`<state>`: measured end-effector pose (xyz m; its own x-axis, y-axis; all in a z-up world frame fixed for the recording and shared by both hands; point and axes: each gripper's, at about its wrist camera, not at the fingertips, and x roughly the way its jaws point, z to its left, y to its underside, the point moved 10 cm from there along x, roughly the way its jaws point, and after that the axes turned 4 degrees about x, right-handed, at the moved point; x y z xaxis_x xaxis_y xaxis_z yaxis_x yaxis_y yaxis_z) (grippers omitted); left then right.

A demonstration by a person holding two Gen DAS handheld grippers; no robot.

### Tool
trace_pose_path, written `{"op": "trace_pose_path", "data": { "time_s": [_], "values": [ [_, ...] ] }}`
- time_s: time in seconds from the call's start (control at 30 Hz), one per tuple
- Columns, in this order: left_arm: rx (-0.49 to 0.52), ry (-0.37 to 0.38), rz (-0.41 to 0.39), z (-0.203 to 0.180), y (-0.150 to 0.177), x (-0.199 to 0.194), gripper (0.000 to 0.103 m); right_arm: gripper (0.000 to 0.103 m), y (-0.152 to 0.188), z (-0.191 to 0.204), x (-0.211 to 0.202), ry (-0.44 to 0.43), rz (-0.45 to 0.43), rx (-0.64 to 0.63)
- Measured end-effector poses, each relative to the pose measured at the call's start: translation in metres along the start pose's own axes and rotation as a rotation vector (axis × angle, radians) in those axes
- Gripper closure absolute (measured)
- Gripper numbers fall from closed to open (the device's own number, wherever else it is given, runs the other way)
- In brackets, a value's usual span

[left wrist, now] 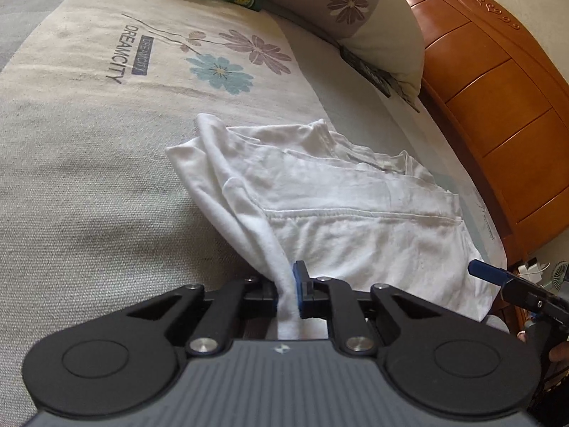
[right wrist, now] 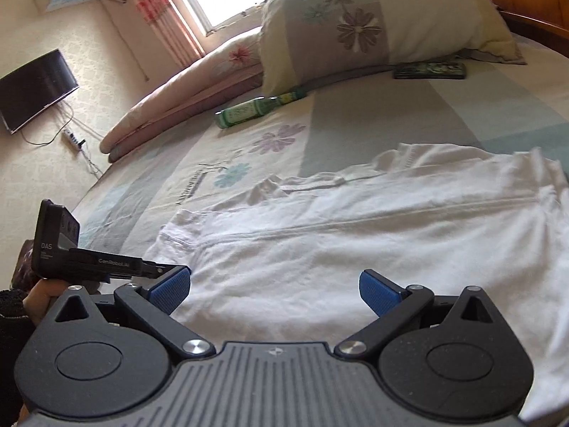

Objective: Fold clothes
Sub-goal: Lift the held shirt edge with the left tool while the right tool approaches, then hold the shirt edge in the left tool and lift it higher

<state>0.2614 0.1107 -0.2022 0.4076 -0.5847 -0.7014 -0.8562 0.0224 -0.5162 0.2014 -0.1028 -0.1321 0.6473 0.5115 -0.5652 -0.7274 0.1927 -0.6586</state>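
Lying spread on the bed (left wrist: 71,163) is a white shirt (left wrist: 355,213), just short of the pillow (left wrist: 373,10). The left gripper (left wrist: 288,297) is pinching a raised fold of the shirt's near edge, its jaws closed on the cloth. The right gripper (right wrist: 274,286) is hovering over the shirt's near edge with jaws spread wide, gripping nothing. A green bottle (right wrist: 249,110) is lying beside the pillow.

Bed (right wrist: 409,121) with a flower-printed sheet. Lying directly on it: a crumpled white garment (right wrist: 355,235) near the front, a green bottle (right wrist: 249,110) on its side, a floral pillow (right wrist: 355,25), a dark flat packet (right wrist: 430,70), and a folded pink quilt (right wrist: 185,96).
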Motion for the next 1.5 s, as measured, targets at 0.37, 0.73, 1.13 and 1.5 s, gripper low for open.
{"op": "trace_pose_path", "data": {
  "time_s": [0.37,0.73,1.13,1.5],
  "values": [
    [0.036,0.020,-0.022,-0.001,0.001,0.001,0.091,0.000,-0.002,0.016,0.072,0.006,0.020,0.067],
    [0.077,0.011,-0.031,-0.004,0.001,0.000,0.090,0.000,-0.053,-0.003,0.128,0.116,-0.076,0.043],
    [0.086,-0.054,-0.006,-0.010,0.000,0.001,0.090,0.000,0.000,0.015,0.072,0.095,0.000,0.060],
    [0.111,-0.136,-0.013,-0.017,0.001,0.001,0.091,0.000,0.075,0.032,0.018,0.094,0.096,0.061]
  ]
}}
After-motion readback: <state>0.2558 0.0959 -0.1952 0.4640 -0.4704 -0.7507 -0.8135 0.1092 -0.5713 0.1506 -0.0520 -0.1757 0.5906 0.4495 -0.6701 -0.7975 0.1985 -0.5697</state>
